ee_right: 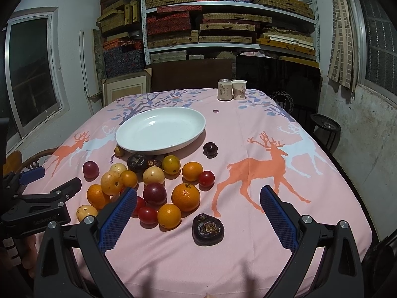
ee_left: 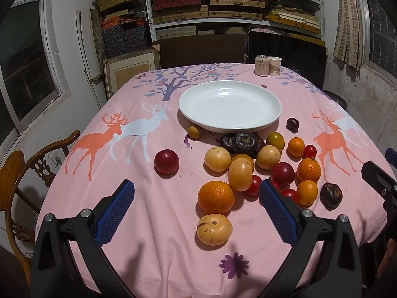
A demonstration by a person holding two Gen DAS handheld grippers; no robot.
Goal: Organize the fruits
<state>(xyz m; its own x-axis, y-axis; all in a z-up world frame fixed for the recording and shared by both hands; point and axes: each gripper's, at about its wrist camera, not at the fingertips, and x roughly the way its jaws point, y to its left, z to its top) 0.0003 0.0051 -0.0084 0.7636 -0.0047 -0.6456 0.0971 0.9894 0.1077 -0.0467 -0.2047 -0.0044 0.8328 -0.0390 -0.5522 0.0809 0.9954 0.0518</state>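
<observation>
A white plate [ee_left: 270, 104] stands empty on the pink tablecloth; it also shows in the right wrist view [ee_right: 196, 121]. Many fruits lie in front of it: oranges [ee_left: 215, 196], yellow fruits [ee_left: 214, 229], red plums [ee_left: 166, 161], small red tomatoes [ee_left: 309, 151] and dark mangosteens [ee_left: 331, 194]. My left gripper [ee_left: 196, 191] is open and empty above the near fruits, an orange between its fingers. My right gripper [ee_right: 198, 198] is open and empty, over a dark mangosteen [ee_right: 208, 229] and an orange [ee_right: 185, 196].
A drink can [ee_left: 262, 65] and a paper cup [ee_left: 275, 65] stand at the table's far edge. A wooden chair [ee_left: 22, 171] is at the left. Shelves of boxes [ee_left: 233, 2] fill the back wall. A window [ee_left: 22, 69] is on the left.
</observation>
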